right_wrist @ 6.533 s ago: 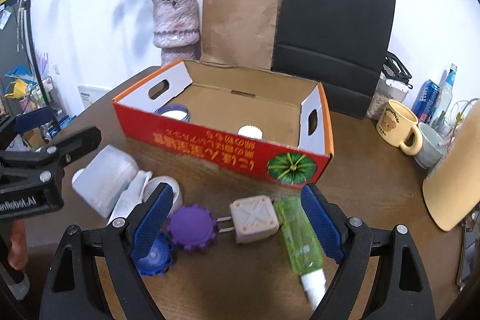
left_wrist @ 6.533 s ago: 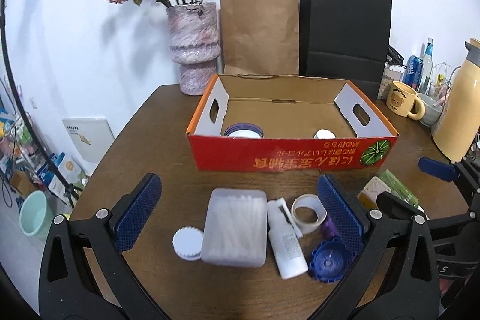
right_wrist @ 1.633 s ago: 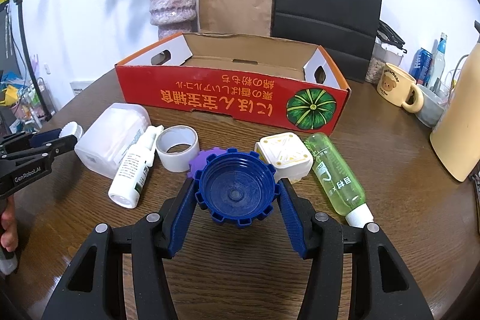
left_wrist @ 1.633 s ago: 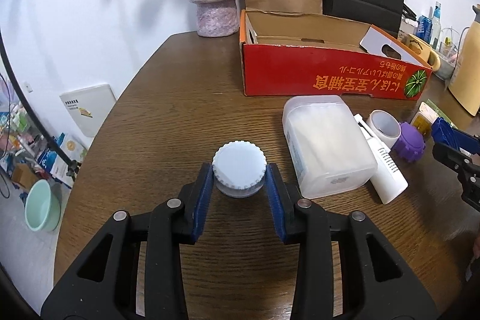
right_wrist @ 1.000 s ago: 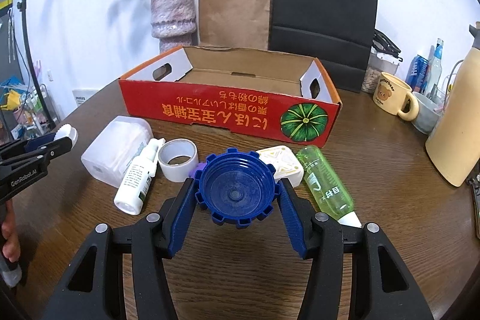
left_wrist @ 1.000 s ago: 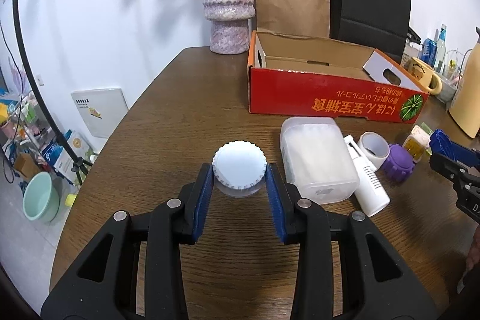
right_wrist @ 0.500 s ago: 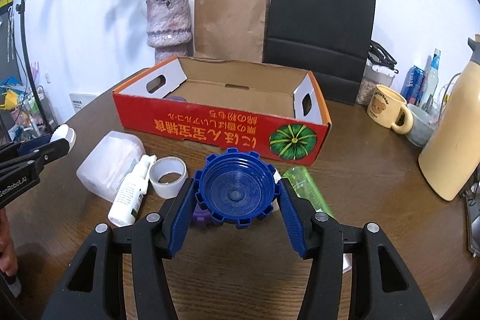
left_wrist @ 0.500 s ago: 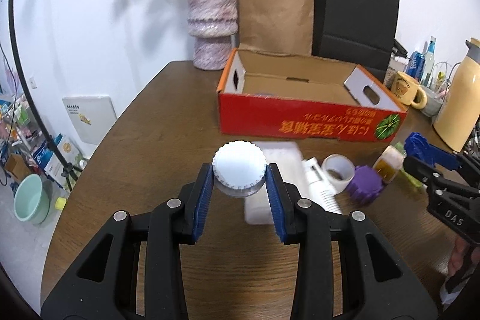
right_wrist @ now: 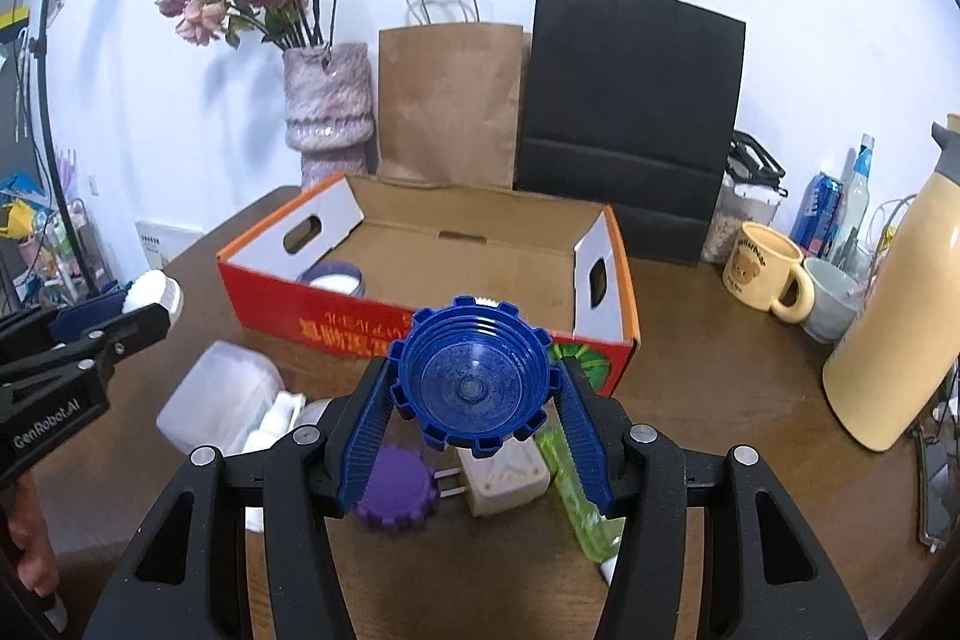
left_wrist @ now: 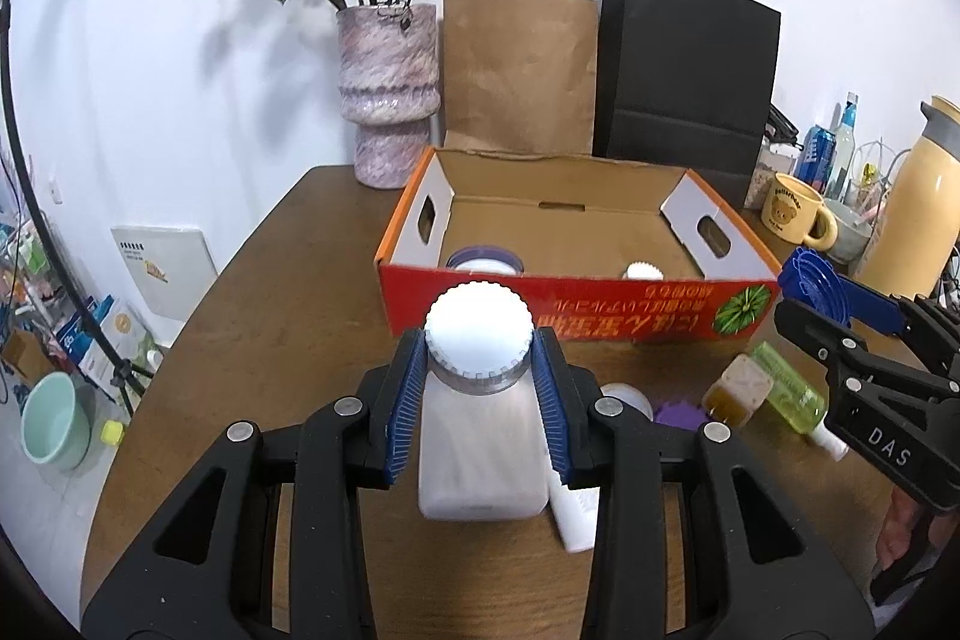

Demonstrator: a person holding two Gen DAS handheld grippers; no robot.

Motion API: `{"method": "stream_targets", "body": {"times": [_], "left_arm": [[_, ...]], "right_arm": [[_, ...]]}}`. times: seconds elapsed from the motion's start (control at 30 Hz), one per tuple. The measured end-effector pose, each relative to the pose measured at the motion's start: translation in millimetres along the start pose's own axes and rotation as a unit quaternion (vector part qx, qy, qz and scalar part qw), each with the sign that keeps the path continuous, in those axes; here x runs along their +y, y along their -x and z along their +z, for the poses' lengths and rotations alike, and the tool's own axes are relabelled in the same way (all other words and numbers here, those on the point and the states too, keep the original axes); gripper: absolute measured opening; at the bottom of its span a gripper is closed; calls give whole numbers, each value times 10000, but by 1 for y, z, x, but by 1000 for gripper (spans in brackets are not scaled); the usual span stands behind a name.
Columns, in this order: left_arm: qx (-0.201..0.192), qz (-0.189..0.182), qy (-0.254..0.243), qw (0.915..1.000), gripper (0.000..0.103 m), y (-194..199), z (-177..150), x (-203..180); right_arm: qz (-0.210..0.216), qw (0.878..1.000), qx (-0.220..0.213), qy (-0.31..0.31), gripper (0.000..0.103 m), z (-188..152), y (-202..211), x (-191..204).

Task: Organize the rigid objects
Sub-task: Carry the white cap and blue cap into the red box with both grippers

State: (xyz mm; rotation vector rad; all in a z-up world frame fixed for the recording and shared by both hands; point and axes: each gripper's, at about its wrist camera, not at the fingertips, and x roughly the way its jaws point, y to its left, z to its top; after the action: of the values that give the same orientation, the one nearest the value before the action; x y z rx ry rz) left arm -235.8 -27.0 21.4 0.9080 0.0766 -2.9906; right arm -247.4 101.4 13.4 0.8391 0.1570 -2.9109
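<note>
With the left gripper (left_wrist: pixel 479 381) clamped on a white ribbed plastic cap (left_wrist: pixel 478 331) and the right gripper (right_wrist: pixel 472 400) pinching a blue notched plastic lid (right_wrist: pixel 471 389), both short of the red cardboard box (left_wrist: pixel 576 316) ahead, either round piece risks slipping out or clipping the near wall.

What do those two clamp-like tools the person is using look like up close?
Both are black plastic frames shaped like scissor tongs, with round silver rivets at the joints. Each left gripper and right gripper ends in two blue, ribbed finger pads. From the side, one carries white lettering "GenRobot.AI", the other "DAS". No cables show, and no sleeve is visible.
</note>
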Motion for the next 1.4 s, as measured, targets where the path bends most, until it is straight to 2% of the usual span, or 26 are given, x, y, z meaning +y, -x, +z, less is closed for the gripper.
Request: {"method": "stream_targets", "body": {"times": [0.63,1.4], "left_arm": [[-256,-82,161,9995,32,-35,43,-20],[-258,-112,328,9991,32,-96,88,-34]], "right_arm": [[107,9995,-20,-290,59,32,-43,-19],[42,9992,69,-391,59,67,-103,-32]]}}
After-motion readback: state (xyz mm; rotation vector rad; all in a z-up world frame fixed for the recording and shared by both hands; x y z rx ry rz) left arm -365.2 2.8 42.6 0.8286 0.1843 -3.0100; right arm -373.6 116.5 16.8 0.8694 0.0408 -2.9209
